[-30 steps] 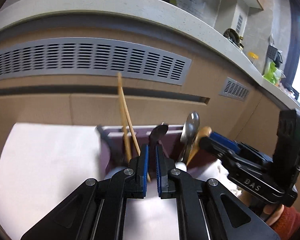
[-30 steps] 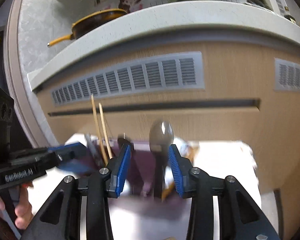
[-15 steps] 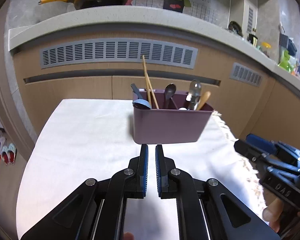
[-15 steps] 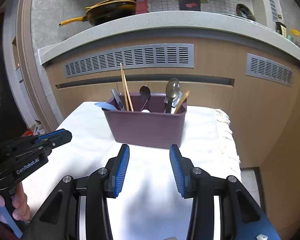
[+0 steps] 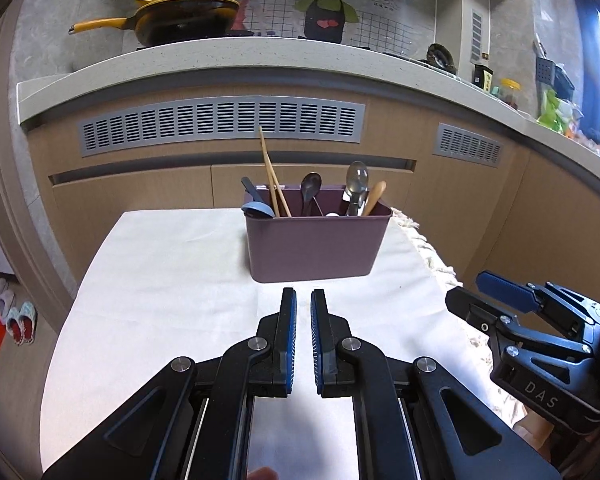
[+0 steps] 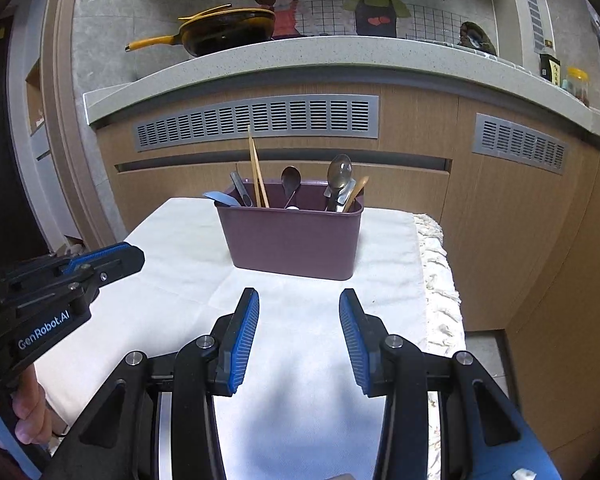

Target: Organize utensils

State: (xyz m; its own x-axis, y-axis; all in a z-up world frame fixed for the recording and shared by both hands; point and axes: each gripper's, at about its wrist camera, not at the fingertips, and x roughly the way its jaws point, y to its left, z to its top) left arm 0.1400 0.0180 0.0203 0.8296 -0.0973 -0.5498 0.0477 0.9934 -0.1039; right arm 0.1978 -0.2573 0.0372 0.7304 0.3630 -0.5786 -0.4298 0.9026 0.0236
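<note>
Both claws are empty: left claw (image 5: 303, 300) nearly closed, right claw (image 6: 299, 300) wide apart. Purple utensil caddy (image 5: 316, 246) stands mid-frame on the cloth-covered surface (image 5: 160, 280), directly above either claw, utensils upright; neither claw appears nearer.

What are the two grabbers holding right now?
Nothing. The left gripper is nearly shut on empty air, and the right gripper is open and empty. The utensils stand in the purple holder.

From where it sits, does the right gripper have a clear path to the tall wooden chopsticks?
Probably yes: the open right gripper faces the chopsticks, which rise above the purple caddy; only bare cloth lies between.
</note>
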